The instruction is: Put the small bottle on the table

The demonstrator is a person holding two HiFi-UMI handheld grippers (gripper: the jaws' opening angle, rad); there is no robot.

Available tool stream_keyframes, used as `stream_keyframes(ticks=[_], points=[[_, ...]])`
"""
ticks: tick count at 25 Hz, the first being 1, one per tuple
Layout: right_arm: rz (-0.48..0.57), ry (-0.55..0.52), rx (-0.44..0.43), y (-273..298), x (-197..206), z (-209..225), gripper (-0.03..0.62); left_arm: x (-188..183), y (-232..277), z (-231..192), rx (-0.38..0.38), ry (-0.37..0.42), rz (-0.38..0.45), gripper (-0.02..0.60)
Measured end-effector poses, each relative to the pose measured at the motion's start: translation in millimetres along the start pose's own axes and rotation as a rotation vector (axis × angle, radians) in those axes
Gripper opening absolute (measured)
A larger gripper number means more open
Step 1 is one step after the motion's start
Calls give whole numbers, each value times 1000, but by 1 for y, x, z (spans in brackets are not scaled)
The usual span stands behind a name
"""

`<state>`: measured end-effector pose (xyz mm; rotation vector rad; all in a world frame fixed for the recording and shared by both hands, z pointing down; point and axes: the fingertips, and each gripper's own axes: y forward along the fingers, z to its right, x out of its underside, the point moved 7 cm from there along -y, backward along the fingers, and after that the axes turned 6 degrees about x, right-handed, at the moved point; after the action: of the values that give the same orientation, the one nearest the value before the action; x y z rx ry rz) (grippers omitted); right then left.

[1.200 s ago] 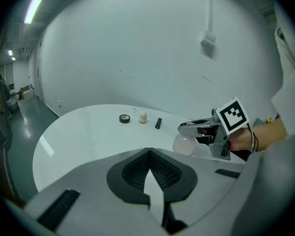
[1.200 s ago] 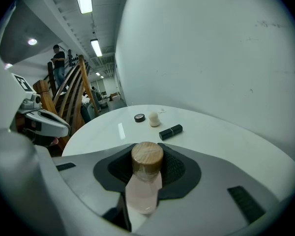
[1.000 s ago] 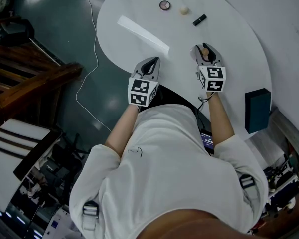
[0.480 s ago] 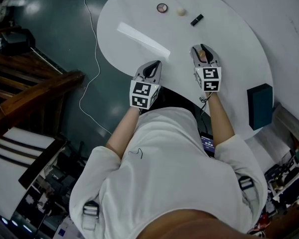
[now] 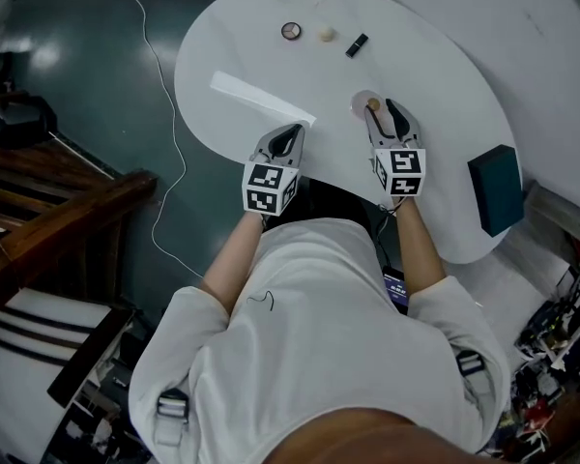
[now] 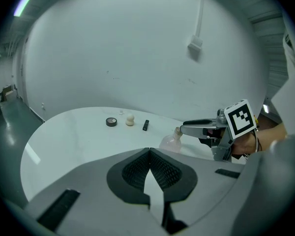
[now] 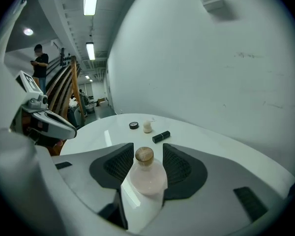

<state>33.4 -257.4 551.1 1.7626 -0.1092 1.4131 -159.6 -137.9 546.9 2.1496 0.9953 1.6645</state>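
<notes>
The small bottle, pale pink glass with a cork stopper, stands upright on the white round table. In the right gripper view the bottle sits between the spread pads, and neither pad presses on it. My right gripper is open, its jaws having just been opening, with its tips beside the bottle. In the left gripper view the bottle stands just under the right gripper's finger. My left gripper hovers over the table's near edge, shut with nothing in it.
A round compact, a cream ball-shaped thing and a black tube lie at the far side of the table. A teal box stands at its right edge. A cable and wooden stairs are on the left.
The right gripper's jaws have spread and let go of the bottle, which now stands on the table by the tips. That gripper has lifted and drawn back a little. The left gripper barely moved.
</notes>
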Motion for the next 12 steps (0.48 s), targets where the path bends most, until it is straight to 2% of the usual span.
stream_keyframes(ticks=[5,12], points=[[-1,35,86,-29,10,7,180,-8,12,6,73,42,3,12],[-31,95,160,-67,36,4,143,-7,25,15,147,83,-30,12]])
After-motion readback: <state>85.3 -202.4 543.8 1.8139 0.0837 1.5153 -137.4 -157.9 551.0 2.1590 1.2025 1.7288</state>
